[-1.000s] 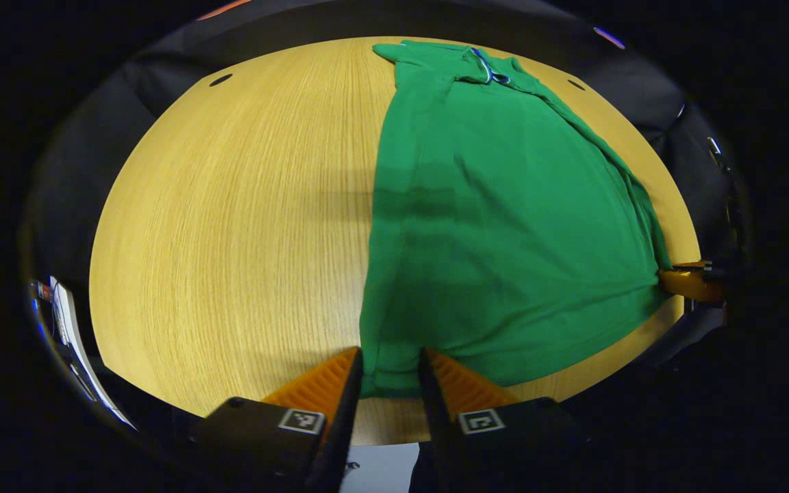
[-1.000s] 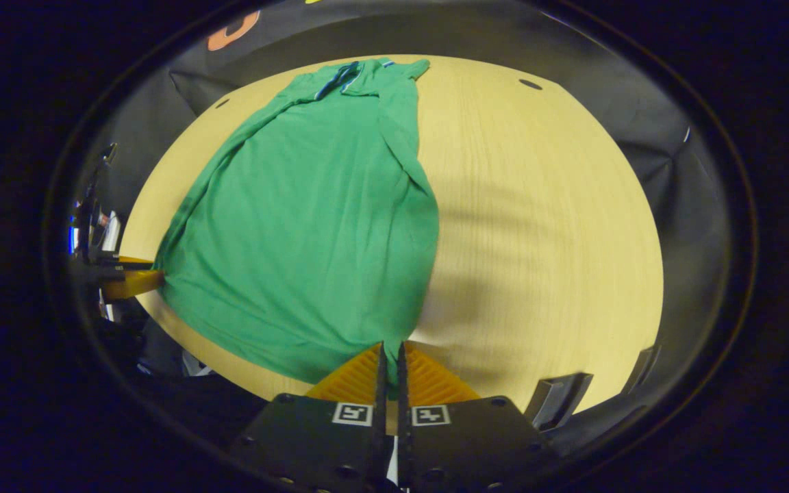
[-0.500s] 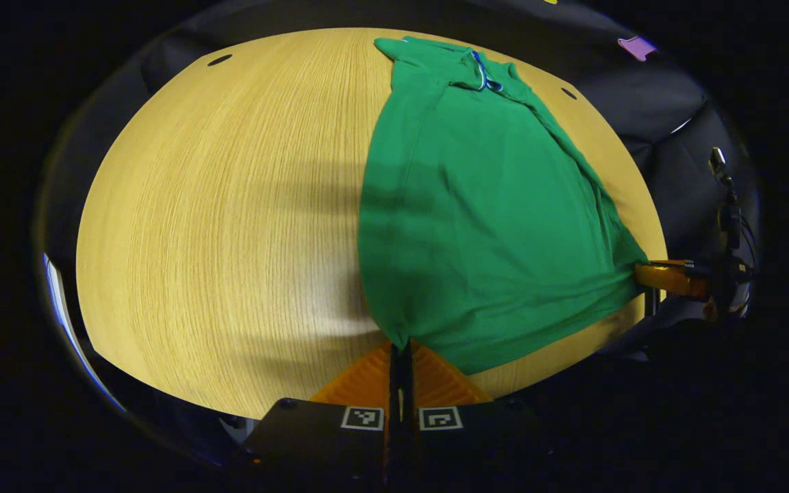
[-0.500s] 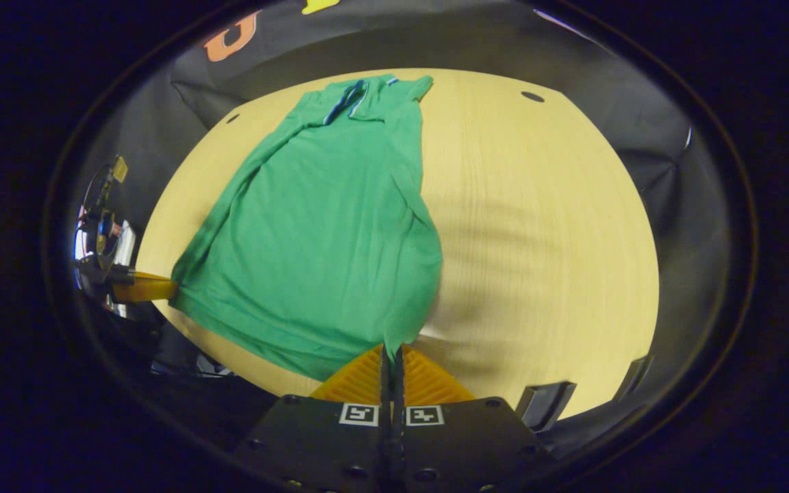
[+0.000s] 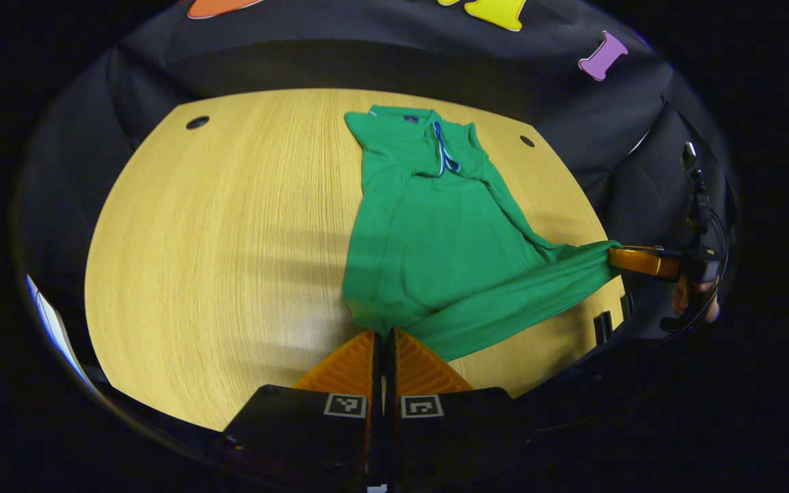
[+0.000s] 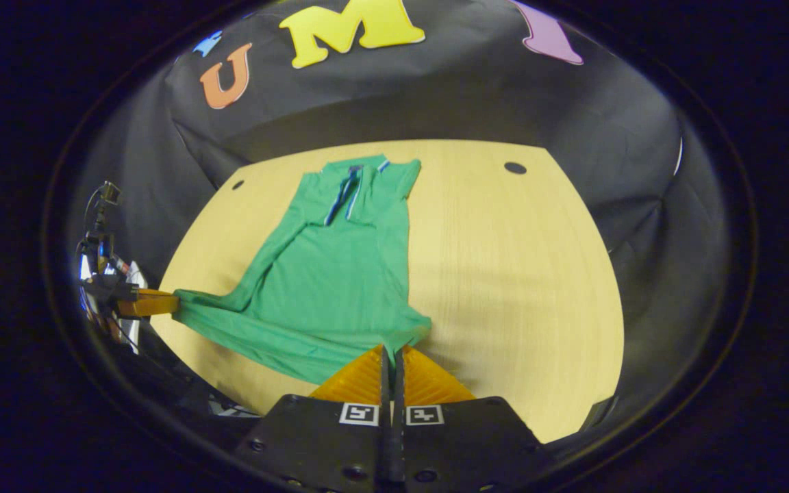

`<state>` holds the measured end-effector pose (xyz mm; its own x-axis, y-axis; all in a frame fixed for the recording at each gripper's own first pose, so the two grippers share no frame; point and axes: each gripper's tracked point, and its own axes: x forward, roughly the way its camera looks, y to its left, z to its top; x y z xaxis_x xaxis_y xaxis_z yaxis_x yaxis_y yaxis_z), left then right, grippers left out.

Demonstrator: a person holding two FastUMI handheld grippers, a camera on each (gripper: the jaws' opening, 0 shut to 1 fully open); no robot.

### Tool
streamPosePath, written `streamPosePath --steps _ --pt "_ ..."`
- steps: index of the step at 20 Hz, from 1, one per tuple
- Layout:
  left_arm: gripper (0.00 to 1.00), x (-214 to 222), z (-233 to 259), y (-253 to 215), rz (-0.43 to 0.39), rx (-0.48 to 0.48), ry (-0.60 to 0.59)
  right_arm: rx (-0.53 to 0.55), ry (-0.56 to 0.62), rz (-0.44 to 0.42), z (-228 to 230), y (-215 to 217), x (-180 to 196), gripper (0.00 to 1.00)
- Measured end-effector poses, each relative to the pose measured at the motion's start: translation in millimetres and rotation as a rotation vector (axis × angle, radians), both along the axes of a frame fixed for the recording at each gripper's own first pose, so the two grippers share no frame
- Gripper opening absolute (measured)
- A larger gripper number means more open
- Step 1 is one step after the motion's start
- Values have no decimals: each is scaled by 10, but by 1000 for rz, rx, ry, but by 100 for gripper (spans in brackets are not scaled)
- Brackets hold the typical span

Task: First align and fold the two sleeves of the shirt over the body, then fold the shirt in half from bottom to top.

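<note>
Green shirt (image 5: 429, 239) lying on the wooden surface (image 5: 230, 239), collar at the end far from both tongs, sleeves folded over the body. Left tongs (image 5: 384, 337) clamped together on one hem corner; right tongs (image 6: 390, 350) clamped together on the other hem corner. The hem edge is raised off the surface and stretched between the two tongs.

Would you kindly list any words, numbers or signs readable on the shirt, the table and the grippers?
On the shirt, the small dark tag at the collar is too small to read.
On the left gripper and the right gripper, square black-and-white markers: patterns only, no words.
On the table, no text.
</note>
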<state>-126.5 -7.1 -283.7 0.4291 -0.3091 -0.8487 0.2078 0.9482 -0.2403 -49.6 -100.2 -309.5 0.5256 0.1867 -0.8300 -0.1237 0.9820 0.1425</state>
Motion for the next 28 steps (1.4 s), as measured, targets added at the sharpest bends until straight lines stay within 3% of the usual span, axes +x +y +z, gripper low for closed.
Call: streamPosePath --steps 3,7,13,22,28 --pt "6 404 280 -20 31 -15 -116 10 -84 -16 283 -27 292 3" --pt "6 998 619 -35 81 -38 -248 47 -174 -52 607 10 757 0" --pt "5 1805 839 -23 132 -55 -348 85 -287 -69 977 125 1613 2" --pt "6 3008 613 -24 201 -38 -414 78 -349 -50 846 276 2840 0" --pt "5 3659 201 -70 248 -53 -478 90 -359 -39 408 310 3621 0"
